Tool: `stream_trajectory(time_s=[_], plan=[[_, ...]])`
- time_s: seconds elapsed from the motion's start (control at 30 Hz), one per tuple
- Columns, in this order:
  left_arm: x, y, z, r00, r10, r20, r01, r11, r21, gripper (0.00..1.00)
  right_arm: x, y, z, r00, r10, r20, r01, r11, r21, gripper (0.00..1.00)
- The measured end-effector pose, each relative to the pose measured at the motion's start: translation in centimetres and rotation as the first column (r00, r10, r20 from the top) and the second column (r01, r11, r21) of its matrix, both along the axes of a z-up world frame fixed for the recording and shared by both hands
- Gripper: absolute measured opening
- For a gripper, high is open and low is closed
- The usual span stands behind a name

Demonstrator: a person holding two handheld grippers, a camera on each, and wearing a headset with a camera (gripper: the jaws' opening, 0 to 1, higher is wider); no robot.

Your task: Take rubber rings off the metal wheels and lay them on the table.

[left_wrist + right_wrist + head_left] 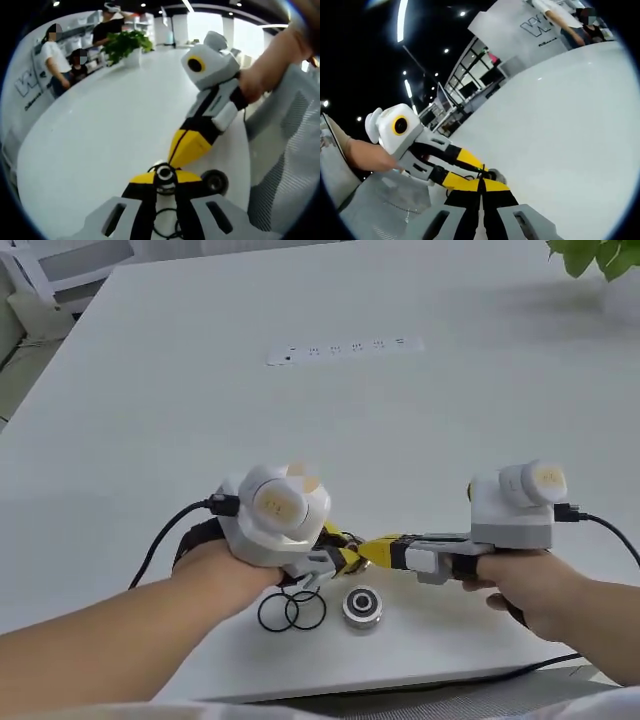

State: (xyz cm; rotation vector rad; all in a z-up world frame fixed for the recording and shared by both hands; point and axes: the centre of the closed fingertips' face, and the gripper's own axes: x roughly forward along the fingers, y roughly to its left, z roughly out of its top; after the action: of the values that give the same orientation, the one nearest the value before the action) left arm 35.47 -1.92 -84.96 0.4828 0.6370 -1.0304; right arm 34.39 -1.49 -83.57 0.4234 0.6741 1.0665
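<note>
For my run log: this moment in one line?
left gripper: shut on metal wheel; right gripper: shut at it; white table: two black rubber rings, second metal wheel

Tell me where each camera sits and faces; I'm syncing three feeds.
Head view: on the headset, looking forward and down at the table; both forearms show, holding the left gripper and right gripper.
Left gripper view: on the left gripper, looking along its jaws at the held wheel; the right gripper and right hand show on the right.
Right gripper view: on the right gripper, facing the left gripper and left hand.
Shared: head and left gripper views both show the loose wheel.
</note>
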Motion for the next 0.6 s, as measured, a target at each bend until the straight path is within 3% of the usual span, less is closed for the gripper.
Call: stream_trajectory(time_s=[0.23, 0.6], plan=[[-0.5, 0.2, 0.6, 1.0, -0.014, 0.001, 0.014, 1.0, -0.014, 0.18, 0.2, 0.0, 0.2, 1.0, -0.003, 0.004, 0.003, 1.0, 0.006, 0.0], [-1.4, 1.4, 3.2, 1.0, -0.013, 0.02, 0.015, 0.997, -0.079, 0.3, 0.2, 0.3, 1.1, 1.0, 0.017, 0.009, -0.017, 1.0, 0.025, 0.0]])
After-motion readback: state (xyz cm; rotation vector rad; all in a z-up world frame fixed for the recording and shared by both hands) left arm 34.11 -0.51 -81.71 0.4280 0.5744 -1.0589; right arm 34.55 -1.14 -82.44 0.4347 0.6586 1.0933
